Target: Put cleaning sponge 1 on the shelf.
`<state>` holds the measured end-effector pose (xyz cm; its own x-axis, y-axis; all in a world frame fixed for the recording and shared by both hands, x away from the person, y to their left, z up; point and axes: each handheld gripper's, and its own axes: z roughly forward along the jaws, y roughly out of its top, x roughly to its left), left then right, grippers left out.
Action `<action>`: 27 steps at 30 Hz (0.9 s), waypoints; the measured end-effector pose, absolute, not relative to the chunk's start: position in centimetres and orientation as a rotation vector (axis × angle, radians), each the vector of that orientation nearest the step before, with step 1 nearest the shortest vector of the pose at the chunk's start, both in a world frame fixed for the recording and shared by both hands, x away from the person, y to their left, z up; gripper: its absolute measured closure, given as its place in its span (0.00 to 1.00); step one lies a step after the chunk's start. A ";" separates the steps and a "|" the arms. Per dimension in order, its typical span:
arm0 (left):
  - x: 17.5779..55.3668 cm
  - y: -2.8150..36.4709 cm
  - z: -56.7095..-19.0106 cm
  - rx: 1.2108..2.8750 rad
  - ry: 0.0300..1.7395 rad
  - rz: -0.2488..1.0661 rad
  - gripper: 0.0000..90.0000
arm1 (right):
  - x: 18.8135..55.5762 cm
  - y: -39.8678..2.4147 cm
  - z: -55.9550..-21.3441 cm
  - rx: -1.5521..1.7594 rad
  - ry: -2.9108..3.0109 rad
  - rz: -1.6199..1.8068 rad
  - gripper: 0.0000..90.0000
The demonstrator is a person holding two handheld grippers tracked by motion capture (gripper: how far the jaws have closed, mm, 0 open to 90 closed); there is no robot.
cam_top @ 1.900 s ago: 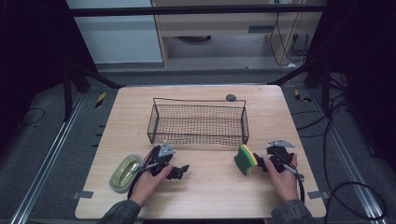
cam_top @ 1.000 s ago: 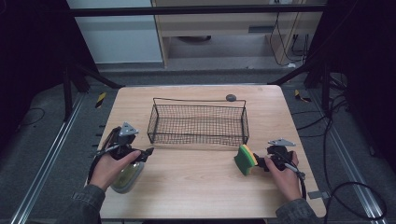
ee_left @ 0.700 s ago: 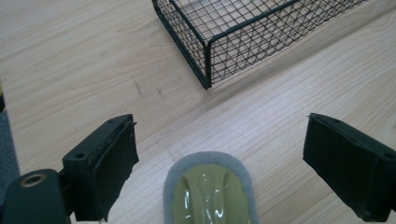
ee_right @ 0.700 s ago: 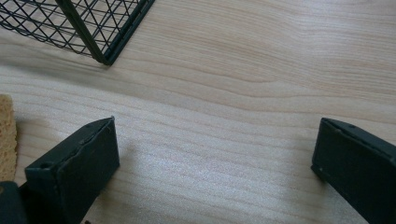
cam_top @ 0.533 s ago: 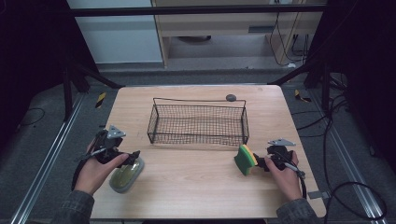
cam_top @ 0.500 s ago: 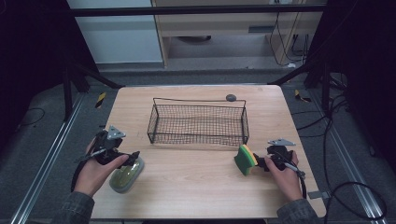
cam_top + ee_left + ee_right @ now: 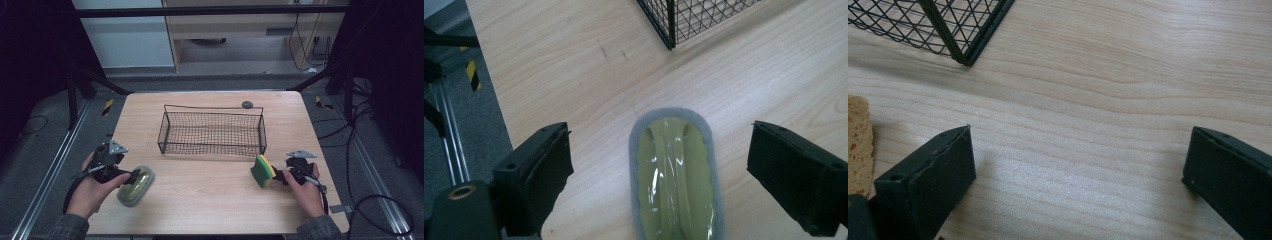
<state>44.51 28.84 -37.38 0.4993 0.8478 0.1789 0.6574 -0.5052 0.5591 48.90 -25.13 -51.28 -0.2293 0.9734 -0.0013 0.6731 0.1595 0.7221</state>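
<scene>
A green scrubber with a grey felt rim (image 7: 135, 184) lies flat near the table's front left. My left gripper (image 7: 129, 175) is just left of it. In the left gripper view the scrubber (image 7: 674, 175) sits between the wide-apart jaws of the left gripper (image 7: 661, 147), and neither jaw touches it. A yellow-and-green sponge (image 7: 261, 171) stands on edge at the front right, against my right gripper (image 7: 276, 175). In the right gripper view the right gripper (image 7: 1078, 150) is open over bare wood, and the sponge (image 7: 858, 145) lies outside its left jaw.
A black wire basket (image 7: 211, 132) stands at the table's middle, and its corner shows in both gripper views (image 7: 671, 30) (image 7: 953, 40). A small dark round object (image 7: 247, 104) lies behind the basket. The table's left edge (image 7: 499, 125) runs close to my left jaw.
My left hand swung its gripper from right of the scrubber to its left side and now faces it with open jaws. The right hand, sponge and scrubber stayed put.
</scene>
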 end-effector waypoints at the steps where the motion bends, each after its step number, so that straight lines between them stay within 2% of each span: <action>1: 44.4 28.9 -37.3 2.319 1.246 0.599 0.12 | 49.0 -25.2 -51.3 1.541 1.981 0.843 0.00; 11: 44.5 28.9 -38.3 2.343 1.279 0.490 0.26 | 49.0 -25.2 -51.3 1.541 1.980 0.844 0.00; 19: 45.6 29.1 -40.1 2.398 1.292 0.382 0.46 | 49.0 -25.2 -51.3 1.541 1.980 0.843 0.01; 27: 46.6 29.5 -40.8 2.440 1.340 0.300 0.56 | 49.0 -25.2 -51.3 1.542 1.980 0.844 0.01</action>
